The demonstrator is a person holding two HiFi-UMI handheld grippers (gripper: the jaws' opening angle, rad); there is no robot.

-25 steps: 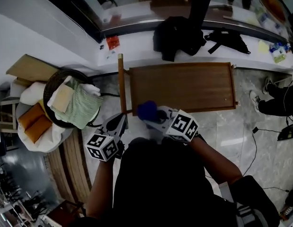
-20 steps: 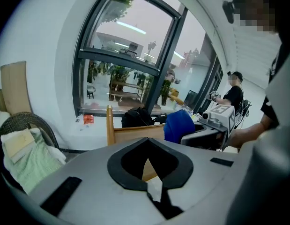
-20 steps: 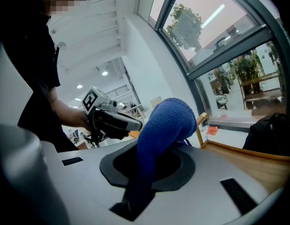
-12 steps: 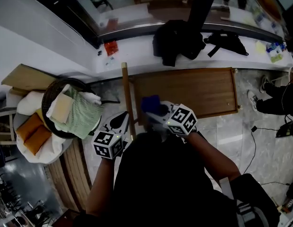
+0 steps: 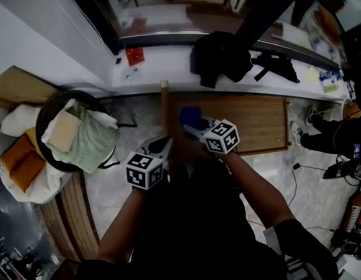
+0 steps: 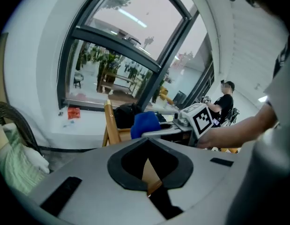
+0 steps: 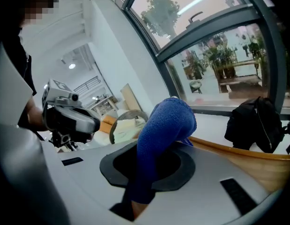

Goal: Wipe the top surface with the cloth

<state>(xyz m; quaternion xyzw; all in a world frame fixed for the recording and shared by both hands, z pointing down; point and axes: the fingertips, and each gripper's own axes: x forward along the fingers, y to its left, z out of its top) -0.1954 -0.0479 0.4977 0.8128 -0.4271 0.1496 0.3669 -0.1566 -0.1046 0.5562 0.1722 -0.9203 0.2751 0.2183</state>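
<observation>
In the head view a brown wooden table top [image 5: 250,118] with a raised rim lies ahead, an upright wooden post [image 5: 165,107] at its left end. My right gripper [image 5: 195,126] is shut on a blue cloth [image 5: 190,115] and holds it over the top's left part; whether the cloth touches the wood is unclear. In the right gripper view the blue cloth [image 7: 166,125] bulges up out of the jaws. My left gripper [image 5: 161,146] is to the left of the post, over the floor, jaws together with nothing in them. The left gripper view shows the blue cloth [image 6: 145,124] beside the post [image 6: 108,125].
A dark wicker basket [image 5: 49,107] with green and white cloths stands at the left, with orange cushions [image 5: 17,162] beside it. A black bag [image 5: 221,54] lies on the white ledge behind the table. A person's leg [image 5: 332,130] is at the right edge. Cables run over the marble floor.
Both grippers have moved forward toward the table. The blue cloth has gone from the near rim to over the top's left part.
</observation>
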